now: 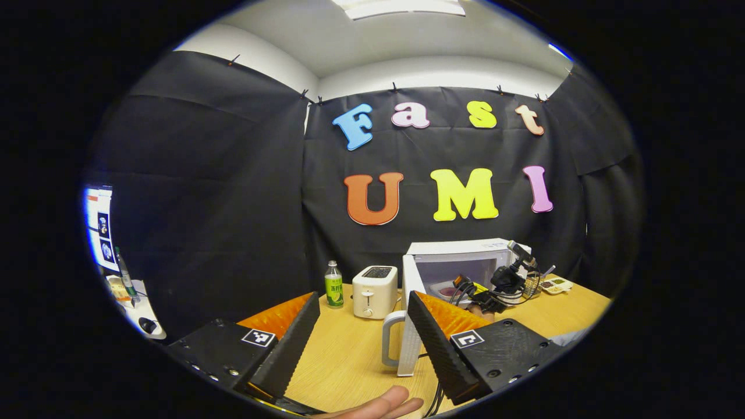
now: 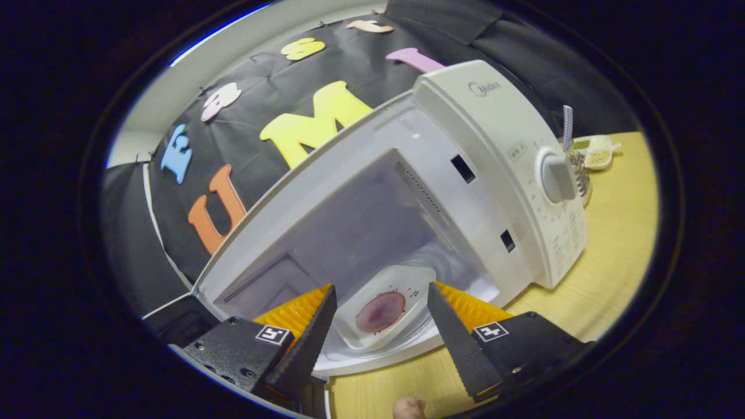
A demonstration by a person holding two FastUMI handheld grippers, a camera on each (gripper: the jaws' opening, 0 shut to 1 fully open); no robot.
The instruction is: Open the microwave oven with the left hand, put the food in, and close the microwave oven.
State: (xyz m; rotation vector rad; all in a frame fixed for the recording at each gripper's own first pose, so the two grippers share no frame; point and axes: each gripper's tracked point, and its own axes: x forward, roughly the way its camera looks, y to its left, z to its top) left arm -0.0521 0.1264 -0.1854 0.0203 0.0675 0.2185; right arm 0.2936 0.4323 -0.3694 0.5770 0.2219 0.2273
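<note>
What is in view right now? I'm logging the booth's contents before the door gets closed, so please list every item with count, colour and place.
microwave oven: one, white, on the table, door open
microwave door: one, white with a pale handle, swung out toward the left gripper
food tray: one, white with a dark red patch, inside the oven cavity
toaster: one, cream, left of the oven
bottle: one, green label, left of the toaster
snack tray: one, pale, on the table right of the oven
table: one, light wood
side shelf: one, white, at far left, holding small items
left gripper: open, over the table
right gripper: open, at the oven mouth, fingers either side of the food tray
</note>
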